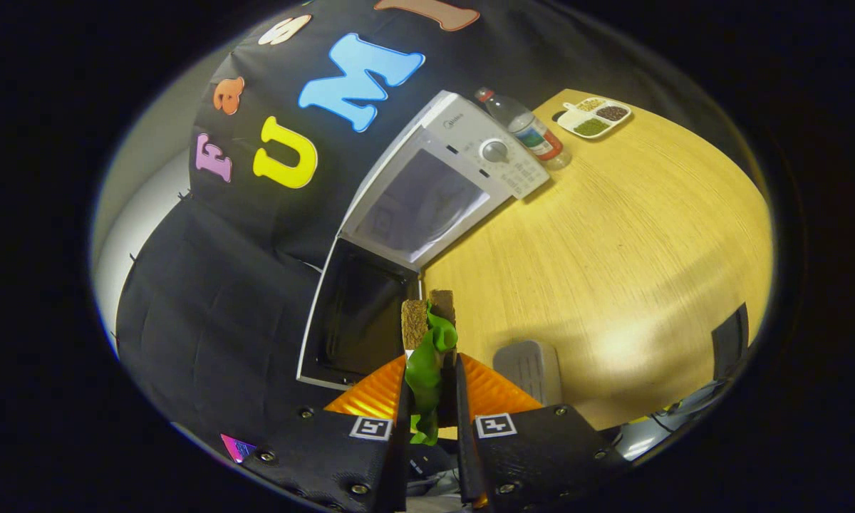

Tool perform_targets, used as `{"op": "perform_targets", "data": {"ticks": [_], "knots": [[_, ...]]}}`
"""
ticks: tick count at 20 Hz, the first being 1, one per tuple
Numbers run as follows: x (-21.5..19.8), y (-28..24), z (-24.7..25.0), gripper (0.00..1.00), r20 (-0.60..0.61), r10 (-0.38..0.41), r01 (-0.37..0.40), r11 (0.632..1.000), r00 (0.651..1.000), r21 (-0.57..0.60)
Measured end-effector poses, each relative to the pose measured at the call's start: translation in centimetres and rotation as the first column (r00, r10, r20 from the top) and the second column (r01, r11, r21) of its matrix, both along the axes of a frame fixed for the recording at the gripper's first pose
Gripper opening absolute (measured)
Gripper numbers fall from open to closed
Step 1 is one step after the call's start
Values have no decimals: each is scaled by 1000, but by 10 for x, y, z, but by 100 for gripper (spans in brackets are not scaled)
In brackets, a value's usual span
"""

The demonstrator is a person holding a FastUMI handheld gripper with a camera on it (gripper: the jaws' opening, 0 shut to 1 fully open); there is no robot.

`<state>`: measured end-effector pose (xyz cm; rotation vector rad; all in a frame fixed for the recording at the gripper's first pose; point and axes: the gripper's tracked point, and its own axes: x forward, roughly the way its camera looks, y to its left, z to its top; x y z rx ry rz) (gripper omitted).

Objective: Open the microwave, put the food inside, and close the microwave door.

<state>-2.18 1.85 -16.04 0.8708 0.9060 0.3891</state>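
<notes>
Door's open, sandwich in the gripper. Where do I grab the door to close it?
The microwave door hinges at the cavity, so probably take its free white edge, just beside the gripper, from the outer side. The gripper is shut on the sandwich; place that first.

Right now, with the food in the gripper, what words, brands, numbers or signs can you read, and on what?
Microwave: small brand mark and button marks on its front, all too small and blurred to read.
Bottle: label too small to read.
Gripper, shut on the food: two square coded markers, patterns only, no words or numbers.
</notes>
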Motion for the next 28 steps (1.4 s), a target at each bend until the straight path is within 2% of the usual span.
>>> {"op": "perform_targets", "data": {"ticks": [6,11,20,28], "knots": [[59,41,10,28,97,-61,62,998,993,-11],[111,65,12,28,156,-173,169,985,973,41],[196,80,-21,28,159,-363,349,931,918,107],[256,103,-55,28,153,-443,418,893,883,169]]}}
